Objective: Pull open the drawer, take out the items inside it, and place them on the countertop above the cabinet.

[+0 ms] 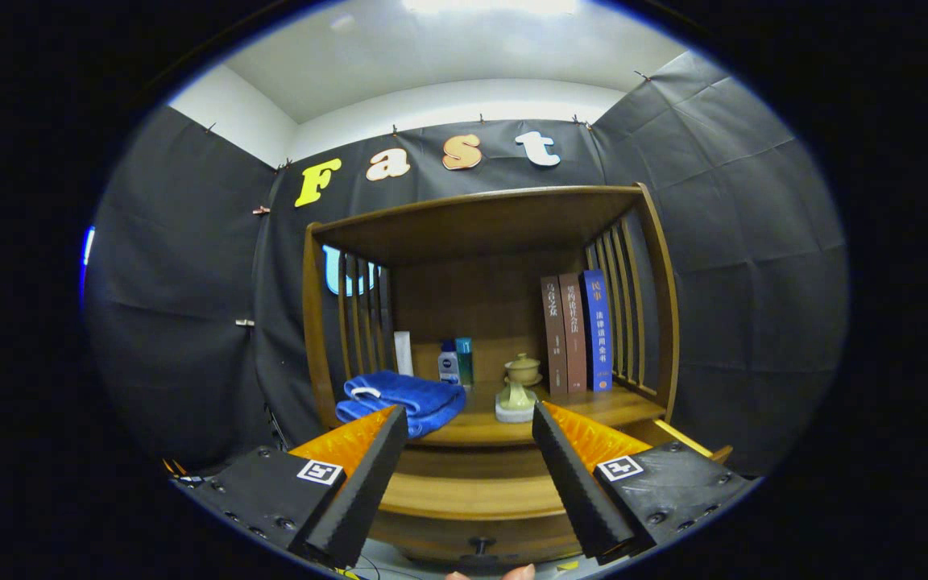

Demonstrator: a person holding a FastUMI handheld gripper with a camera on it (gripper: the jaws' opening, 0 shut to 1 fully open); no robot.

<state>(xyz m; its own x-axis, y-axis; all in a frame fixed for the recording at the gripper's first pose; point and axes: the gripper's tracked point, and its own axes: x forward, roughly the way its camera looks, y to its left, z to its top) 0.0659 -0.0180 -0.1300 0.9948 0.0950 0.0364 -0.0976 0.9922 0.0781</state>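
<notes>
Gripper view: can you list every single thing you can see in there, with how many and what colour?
cabinet: one, brown wood, ahead of the fingers
drawer: one, brown, below the countertop, between the fingers
knob: one, dark, on the drawer front
towel: one, blue, folded on the countertop
bottles: two, white and teal, behind the towel
books: three, two brown, one blue, upright
pot: one, pale, beside the books
gripper: one, fingers open, apart
</notes>
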